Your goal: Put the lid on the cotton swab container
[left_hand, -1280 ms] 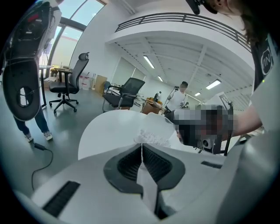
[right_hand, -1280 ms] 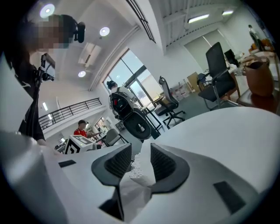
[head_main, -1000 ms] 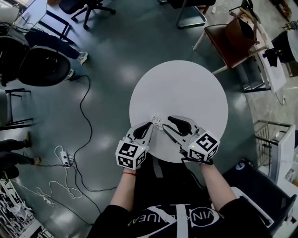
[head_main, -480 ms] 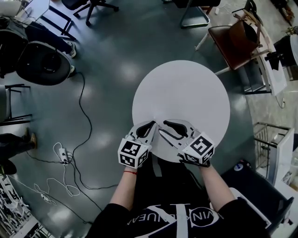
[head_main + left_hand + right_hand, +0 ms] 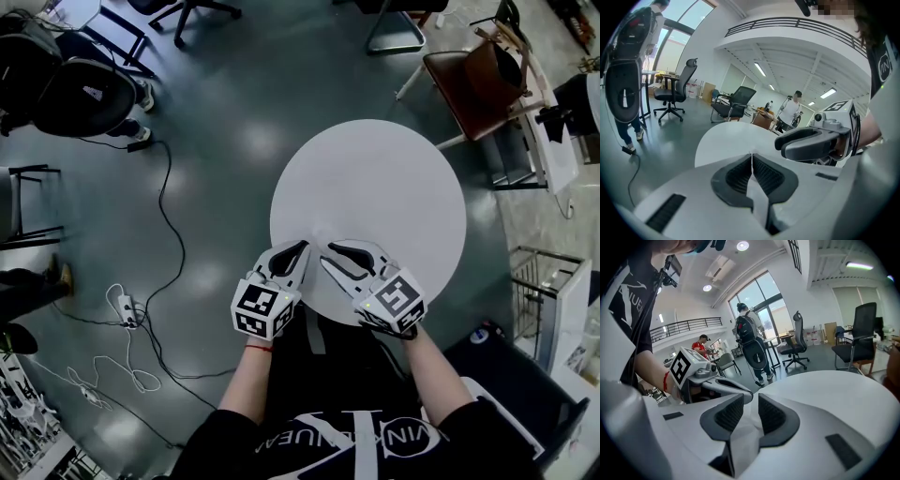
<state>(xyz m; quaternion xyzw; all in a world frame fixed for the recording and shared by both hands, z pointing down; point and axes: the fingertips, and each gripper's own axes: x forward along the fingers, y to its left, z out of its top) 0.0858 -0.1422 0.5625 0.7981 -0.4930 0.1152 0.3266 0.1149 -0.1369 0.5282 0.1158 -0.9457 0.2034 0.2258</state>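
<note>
I am holding the left gripper (image 5: pixel 301 247) shut and empty at the table's (image 5: pixel 394 178) near edge. The right gripper (image 5: pixel 330 252) beside it is closing, nothing between its jaws. Container: cannot make out.

Black T-shirt (image 5: pixel 309 442), white lettering; red wristband (image 5: pixel 260 349)

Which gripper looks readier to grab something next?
Probably the right gripper: its jaws are apart, though closing, with nothing between them. The left gripper has its jaws shut together.
</note>
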